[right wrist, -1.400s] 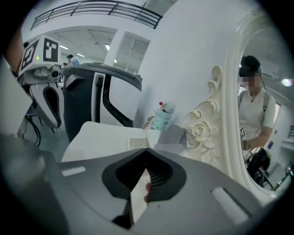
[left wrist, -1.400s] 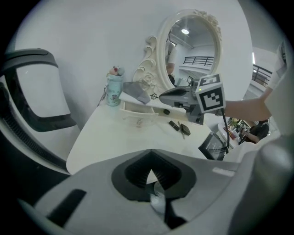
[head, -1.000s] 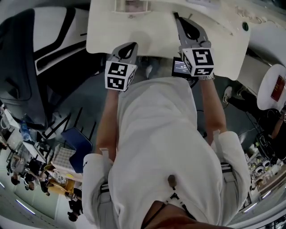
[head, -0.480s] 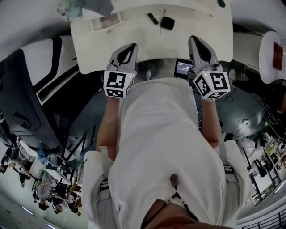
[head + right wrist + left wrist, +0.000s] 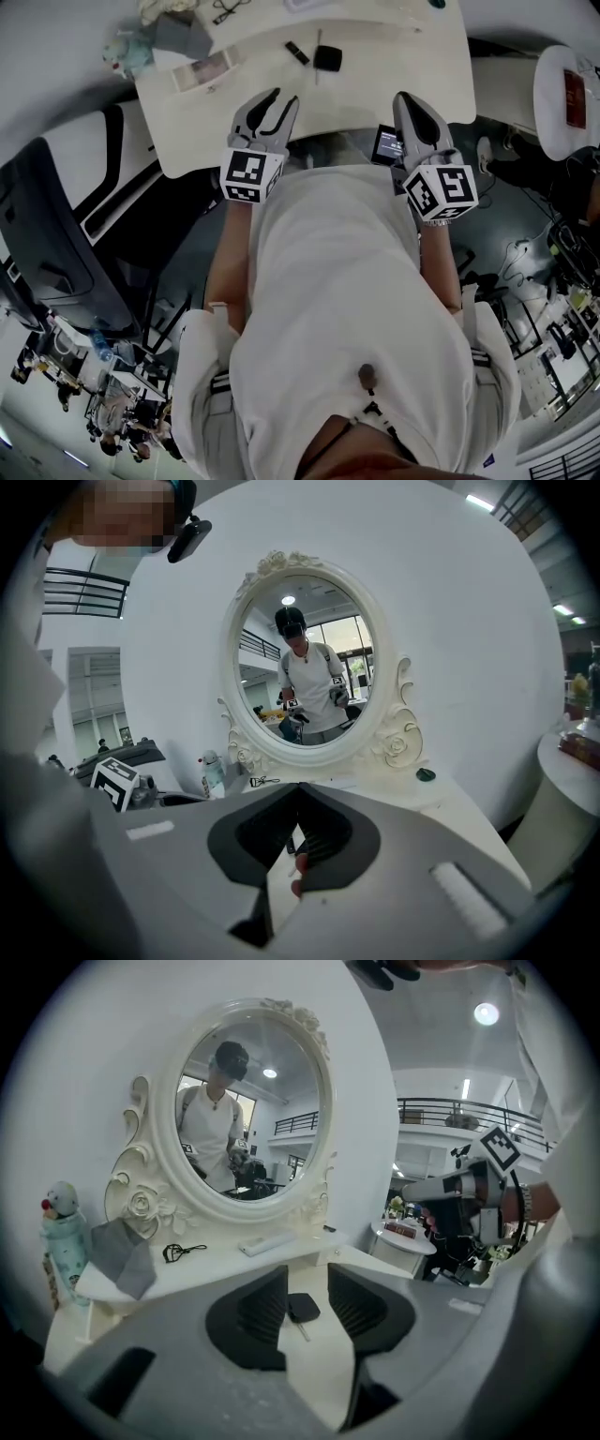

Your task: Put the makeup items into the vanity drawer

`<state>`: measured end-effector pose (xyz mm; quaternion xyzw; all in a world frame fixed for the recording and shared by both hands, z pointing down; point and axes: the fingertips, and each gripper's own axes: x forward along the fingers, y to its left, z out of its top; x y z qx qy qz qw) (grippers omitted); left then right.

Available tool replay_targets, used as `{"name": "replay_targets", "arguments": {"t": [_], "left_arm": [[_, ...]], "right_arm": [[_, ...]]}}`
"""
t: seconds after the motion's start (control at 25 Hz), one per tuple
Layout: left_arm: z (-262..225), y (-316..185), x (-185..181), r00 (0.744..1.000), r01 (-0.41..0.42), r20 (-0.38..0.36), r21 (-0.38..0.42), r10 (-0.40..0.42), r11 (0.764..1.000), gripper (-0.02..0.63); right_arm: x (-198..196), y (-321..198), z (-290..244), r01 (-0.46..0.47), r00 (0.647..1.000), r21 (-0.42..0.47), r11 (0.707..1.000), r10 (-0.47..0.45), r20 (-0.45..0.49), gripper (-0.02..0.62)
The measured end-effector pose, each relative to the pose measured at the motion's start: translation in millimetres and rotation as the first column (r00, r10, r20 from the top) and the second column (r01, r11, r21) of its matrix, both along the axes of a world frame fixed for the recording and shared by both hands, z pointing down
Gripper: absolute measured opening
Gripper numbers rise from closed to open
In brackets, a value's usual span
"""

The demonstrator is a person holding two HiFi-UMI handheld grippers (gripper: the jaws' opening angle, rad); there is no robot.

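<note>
Left gripper (image 5: pixel 307 1290) just opening partway, empty; right gripper (image 5: pixel 298 808) closed, empty. Mirror (image 5: pixel 251 1101) only in gripper views.

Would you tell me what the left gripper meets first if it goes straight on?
Probably the small black case on the vanity top; depth unclear. The left gripper's jaws, just opened further, hold nothing.
</note>
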<state>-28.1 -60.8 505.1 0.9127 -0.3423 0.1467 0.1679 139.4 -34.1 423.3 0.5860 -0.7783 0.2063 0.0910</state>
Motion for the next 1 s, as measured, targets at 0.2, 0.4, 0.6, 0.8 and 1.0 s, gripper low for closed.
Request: {"name": "replay_targets", "arguments": {"t": [0.2, 0.4, 0.6, 0.8, 1.0], "left_arm": [[18.4, -12.3, 20.2, 0.997, -0.030, 0.067, -0.009, 0.031, 1.000, 0.248], [52.2, -34.6, 30.9, 0.985, -0.052, 0.165, -0.027, 0.056, 0.998, 0.347], [86.6, -56.5, 43.6, 0.964, -0.099, 0.245, -0.030, 0.103, 0.995, 0.383], [131.7, -71.1, 54.0, 0.904, -0.176, 0.391, -0.035, 0.175, 0.984, 0.399], [166.0, -86.8, 53.4, 0.886, -0.169, 0.423, -0.093, 0.193, 0.981, 0.399]], "right_arm": [[21.5, -9.3, -2.1, -0.005, 1.000, -0.001, 1.000, 0.005, -0.015, 0.006], [39.0, -15.8, 0.6, -0.003, 0.999, -0.017, 1.000, 0.002, -0.041, 0.006], [58.5, -18.4, 4.5, -0.004, 0.998, -0.043, 0.999, 0.001, -0.067, 0.006], [77.3, -23.2, 4.3, -0.010, 0.996, -0.062, 0.998, 0.005, -0.093, 0.006], [87.3, -29.9, 9.8, -0.010, 0.995, -0.081, 0.997, 0.002, -0.103, 0.006]]}}
